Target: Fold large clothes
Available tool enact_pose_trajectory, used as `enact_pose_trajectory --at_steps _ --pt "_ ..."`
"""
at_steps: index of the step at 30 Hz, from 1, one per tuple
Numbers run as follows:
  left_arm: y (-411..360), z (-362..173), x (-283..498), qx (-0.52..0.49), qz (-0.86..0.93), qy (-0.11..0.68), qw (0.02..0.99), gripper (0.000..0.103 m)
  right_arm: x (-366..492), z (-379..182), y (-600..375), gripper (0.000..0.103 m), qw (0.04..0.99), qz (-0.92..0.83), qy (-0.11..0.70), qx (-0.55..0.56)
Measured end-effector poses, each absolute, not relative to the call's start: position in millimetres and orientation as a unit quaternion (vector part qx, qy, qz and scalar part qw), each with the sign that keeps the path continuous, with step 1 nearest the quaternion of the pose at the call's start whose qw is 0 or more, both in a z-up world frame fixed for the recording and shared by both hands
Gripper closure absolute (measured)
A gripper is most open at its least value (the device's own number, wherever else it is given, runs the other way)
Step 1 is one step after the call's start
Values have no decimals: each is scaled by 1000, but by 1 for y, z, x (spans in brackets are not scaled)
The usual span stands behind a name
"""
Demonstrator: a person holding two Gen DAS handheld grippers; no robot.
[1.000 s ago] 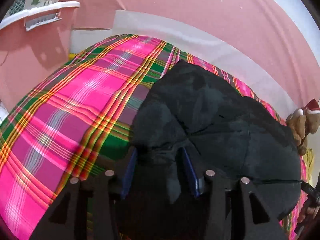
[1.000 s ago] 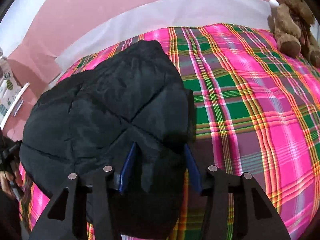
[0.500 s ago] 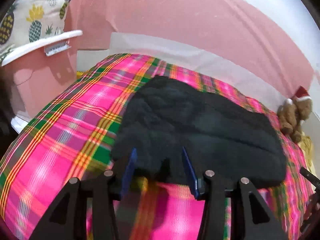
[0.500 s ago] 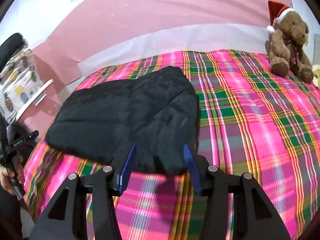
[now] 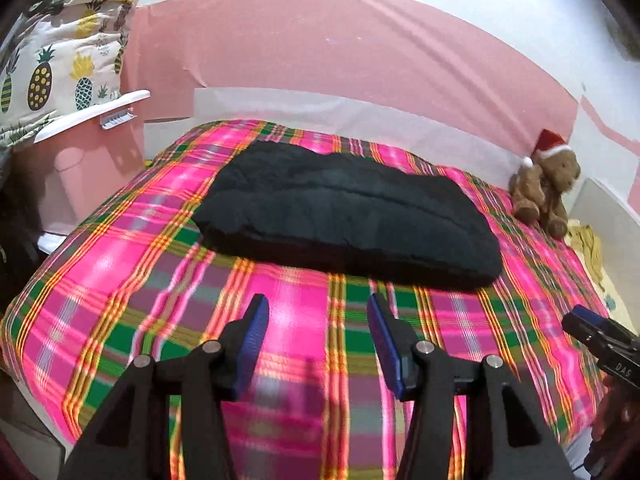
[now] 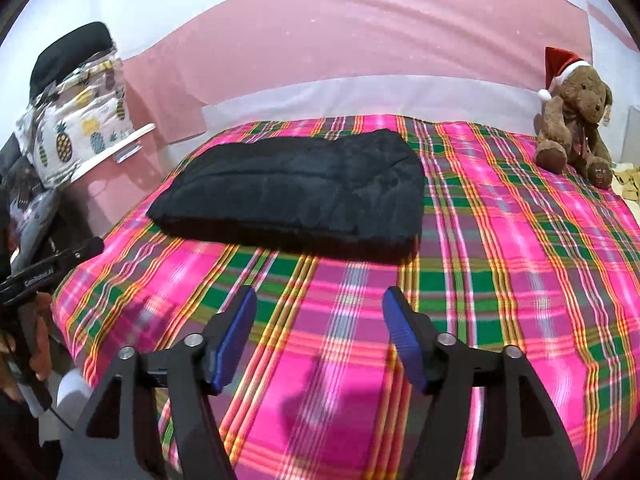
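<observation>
I held both grippers, left [image 5: 318, 316] and right [image 6: 320, 308], spread apart and empty; the folded black quilted garment [image 5: 348, 216] [image 6: 296, 188] lay beyond them on the pink plaid bedspread [image 5: 120, 264].

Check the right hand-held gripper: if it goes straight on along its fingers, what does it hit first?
Probably the plaid bedspread, since the right hand-held gripper, open and holding nothing, seems to angle down toward it. On a shallower line, it would reach the folded black garment's near edge. Depth is unclear.
</observation>
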State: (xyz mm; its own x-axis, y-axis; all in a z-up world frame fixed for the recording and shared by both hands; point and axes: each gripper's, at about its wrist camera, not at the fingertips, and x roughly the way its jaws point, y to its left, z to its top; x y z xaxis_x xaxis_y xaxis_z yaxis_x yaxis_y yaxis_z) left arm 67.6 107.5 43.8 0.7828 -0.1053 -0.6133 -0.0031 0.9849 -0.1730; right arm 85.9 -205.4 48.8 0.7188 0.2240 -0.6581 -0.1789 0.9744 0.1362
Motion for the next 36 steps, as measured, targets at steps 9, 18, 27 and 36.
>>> enact_pose_trajectory --at_steps 9,18,27,36 --pt "88 44 45 -84 -42 337 937 50 63 45 -188 36 924 114 364 11" --pt "86 39 59 -74 -20 342 937 50 74 38 -181 36 924 101 368 -2" --pt "82 26 61 -59 -2 362 930 50 72 32 -184 36 921 90 378 -6" --pt "83 26 61 -60 -1 363 930 50 72 31 -181 36 919 94 383 -7"
